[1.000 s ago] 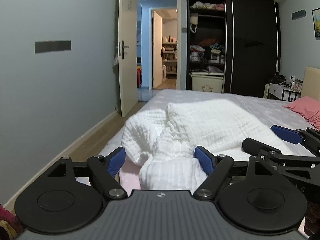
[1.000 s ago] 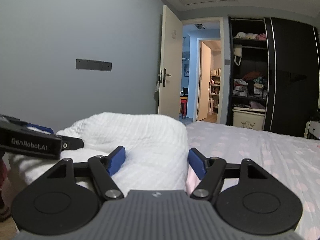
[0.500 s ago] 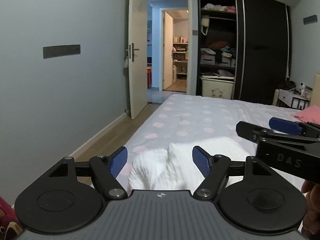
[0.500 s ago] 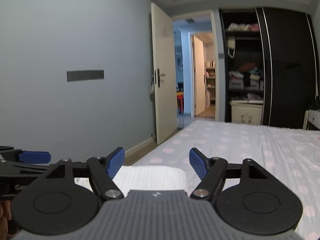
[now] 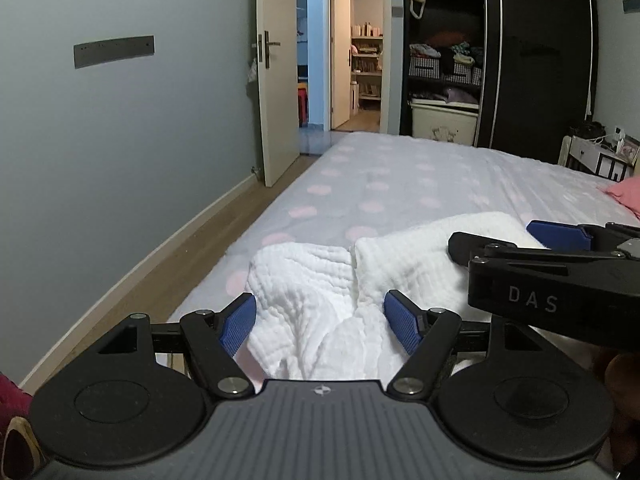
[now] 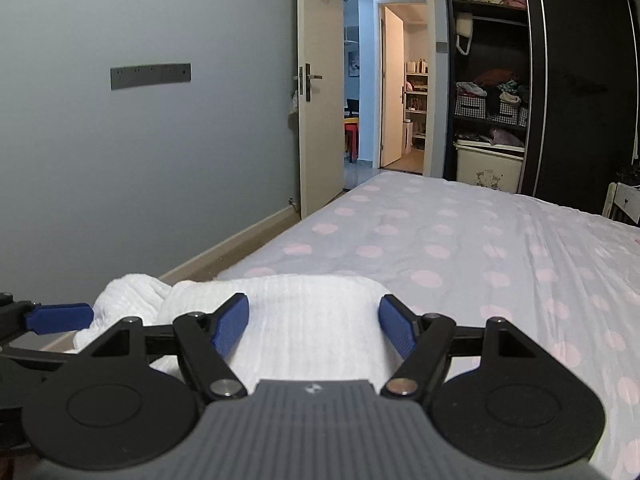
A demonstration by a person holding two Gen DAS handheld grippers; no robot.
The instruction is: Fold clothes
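Note:
A white crinkled cloth [image 5: 316,280] lies bunched on the bed near its left edge. My left gripper [image 5: 320,320] is open just above it, and the cloth shows between its blue pads without being pinched. In the right wrist view the same cloth [image 6: 304,312] lies smoother, and my right gripper [image 6: 314,322] stands open over it. The right gripper [image 5: 516,240] also reaches in from the right of the left wrist view, open above the cloth's right part. A blue finger [image 6: 60,316] of the left gripper shows at the far left.
The bed [image 5: 400,184] has a pale sheet with pink dots. A wood floor strip [image 5: 168,264] runs along the grey wall. An open door [image 5: 276,92] and a dark wardrobe [image 5: 536,60] stand beyond. A pink pillow [image 5: 624,194] and a side table [image 5: 600,156] are at the right.
The cloth filled both views a second ago, then sank almost out of sight at the bottom. It now shows more fully again. Both grippers have stayed open throughout.

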